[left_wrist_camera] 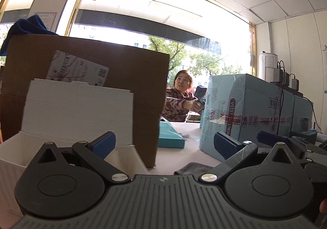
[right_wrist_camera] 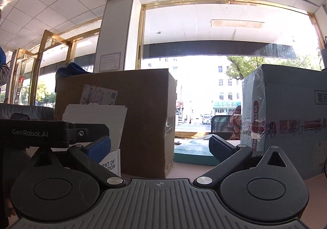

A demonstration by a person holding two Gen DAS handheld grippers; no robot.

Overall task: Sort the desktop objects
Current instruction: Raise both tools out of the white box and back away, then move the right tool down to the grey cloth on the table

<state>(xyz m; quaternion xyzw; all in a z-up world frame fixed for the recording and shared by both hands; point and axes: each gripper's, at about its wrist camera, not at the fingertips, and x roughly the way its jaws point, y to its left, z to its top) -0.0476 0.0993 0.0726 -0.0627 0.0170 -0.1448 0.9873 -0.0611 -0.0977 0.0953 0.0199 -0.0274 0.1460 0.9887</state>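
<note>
Neither claw holds anything: the left claw (left_wrist_camera: 163, 143) and the right claw (right_wrist_camera: 161, 147) both stand spread wide with bare blue pads, low over the counter (left_wrist_camera: 179, 165). By my reading the sorting is at its approach stage, with no item picked yet. Taking the brown cardboard box (left_wrist_camera: 85, 85) as landmark: an open white box (left_wrist_camera: 67, 126) stands in front of it, a flat teal box (left_wrist_camera: 170, 137) lies just to its right, a grey cloth (left_wrist_camera: 194, 167) lies nearer the left claw, and a large pale blue carton (left_wrist_camera: 245, 110) sits further right. The next move probably calls for lowering one claw onto a small item, likely the cloth.
</note>
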